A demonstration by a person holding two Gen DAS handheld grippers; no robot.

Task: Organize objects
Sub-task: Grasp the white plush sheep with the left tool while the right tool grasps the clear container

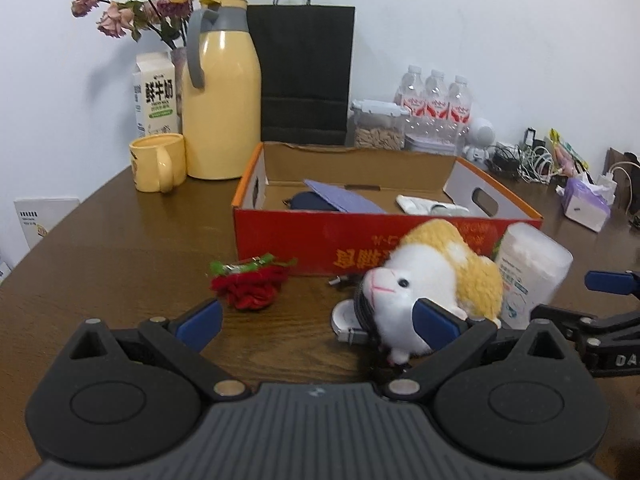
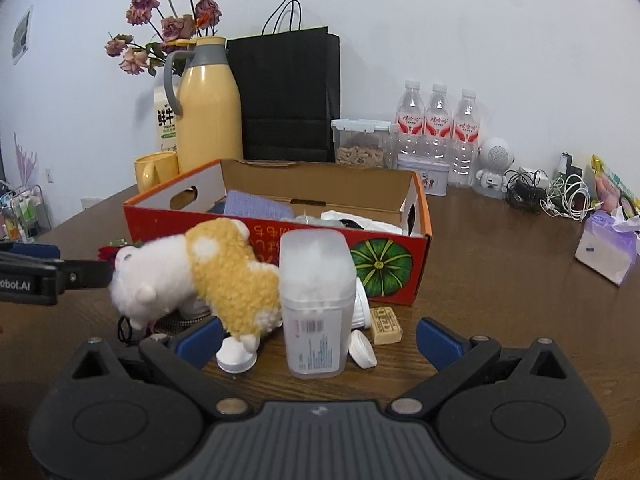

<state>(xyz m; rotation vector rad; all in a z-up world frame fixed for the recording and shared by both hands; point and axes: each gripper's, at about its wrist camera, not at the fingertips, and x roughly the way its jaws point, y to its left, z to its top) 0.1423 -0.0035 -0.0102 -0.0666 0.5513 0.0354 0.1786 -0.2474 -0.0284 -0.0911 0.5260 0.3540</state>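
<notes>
Both tongs, left [image 1: 318,322] and right [image 2: 318,340], gape; right should probably pinch the cotton-swab jar [image 2: 316,304] before the red box [image 2: 276,236] squarely.

Plush hamster [image 2: 200,276], white/yellow, lying just in front of red cardboard box [image 2: 394,268], box open. Frosted cotton-swab container [image 2: 316,304] upright beside plush. Red fabric rose [image 1: 250,286] left of plush.

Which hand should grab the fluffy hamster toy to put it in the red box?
Probably the left. The left gripper is open and its right finger already sits against the hamster toy. The right gripper is open around the clear plastic container instead, with the toy off to its side.
</notes>
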